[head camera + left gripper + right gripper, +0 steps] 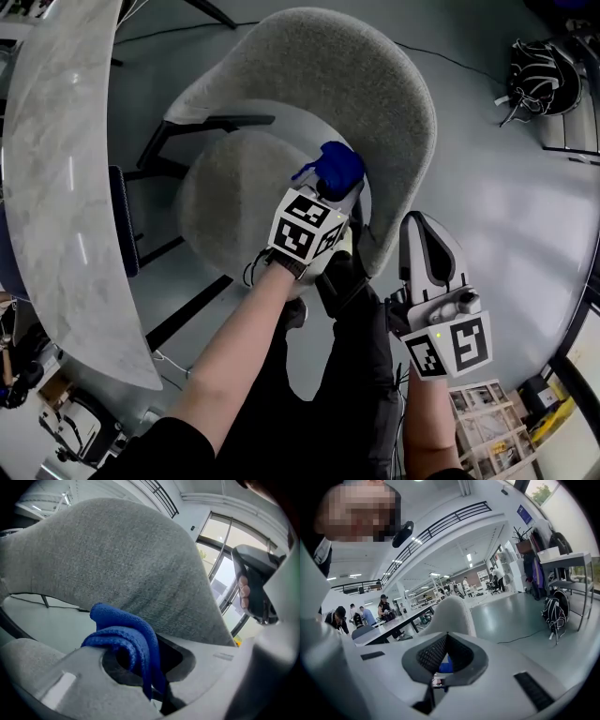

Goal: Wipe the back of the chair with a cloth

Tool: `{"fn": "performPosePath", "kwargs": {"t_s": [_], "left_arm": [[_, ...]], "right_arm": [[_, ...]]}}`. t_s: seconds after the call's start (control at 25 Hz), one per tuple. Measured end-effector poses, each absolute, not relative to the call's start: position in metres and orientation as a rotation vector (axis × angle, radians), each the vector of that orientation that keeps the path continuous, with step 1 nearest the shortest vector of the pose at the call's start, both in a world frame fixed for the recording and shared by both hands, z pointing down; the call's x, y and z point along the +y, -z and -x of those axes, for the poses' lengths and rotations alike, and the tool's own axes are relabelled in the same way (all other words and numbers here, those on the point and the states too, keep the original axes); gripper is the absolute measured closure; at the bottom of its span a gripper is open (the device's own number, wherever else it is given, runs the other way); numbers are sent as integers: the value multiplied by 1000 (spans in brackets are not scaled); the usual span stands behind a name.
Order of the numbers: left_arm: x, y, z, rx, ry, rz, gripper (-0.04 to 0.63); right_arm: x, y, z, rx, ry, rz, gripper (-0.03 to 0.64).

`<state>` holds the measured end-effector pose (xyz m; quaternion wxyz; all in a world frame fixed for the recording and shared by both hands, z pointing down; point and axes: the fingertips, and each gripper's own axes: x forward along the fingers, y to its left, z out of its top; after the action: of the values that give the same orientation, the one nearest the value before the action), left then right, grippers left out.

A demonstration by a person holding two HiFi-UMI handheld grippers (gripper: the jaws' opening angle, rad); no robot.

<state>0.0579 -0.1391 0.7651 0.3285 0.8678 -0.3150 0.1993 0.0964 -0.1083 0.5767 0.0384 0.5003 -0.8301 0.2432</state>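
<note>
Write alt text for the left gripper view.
A folded blue cloth is pinched in the left gripper, close to the grey fabric chair back that fills most of the frame. The right gripper shows at the right edge.

One cloth (126, 634), deep blue with a ribbed weave, bunched between the jaws of the left gripper (336, 187). One chair (375, 84), light grey speckled fabric just ahead of those jaws, with a black frame. The left gripper is pale grey and its cube carries black-and-white square markers. The right gripper (424, 227) is white with dark grey pads and like markers. One table (56, 141), pale grey marbling. The floor (506, 187), pale grey-green. One bag (542, 66), black with white stripes.
</note>
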Motion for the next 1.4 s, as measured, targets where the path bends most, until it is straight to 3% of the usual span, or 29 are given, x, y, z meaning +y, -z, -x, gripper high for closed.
{"fn": "performPosePath", "kwargs": {"t_s": [0.36,1.4], "left_arm": [[-146,-759,-72,-801,-428,-2269,535],[-155,-630,-91,-792,-322,-2372,535]], "right_arm": [[-106,-584,-108,-2542,-725,-1580,604],[-106,-512,-105,-2544,-736,-1541,604]]}}
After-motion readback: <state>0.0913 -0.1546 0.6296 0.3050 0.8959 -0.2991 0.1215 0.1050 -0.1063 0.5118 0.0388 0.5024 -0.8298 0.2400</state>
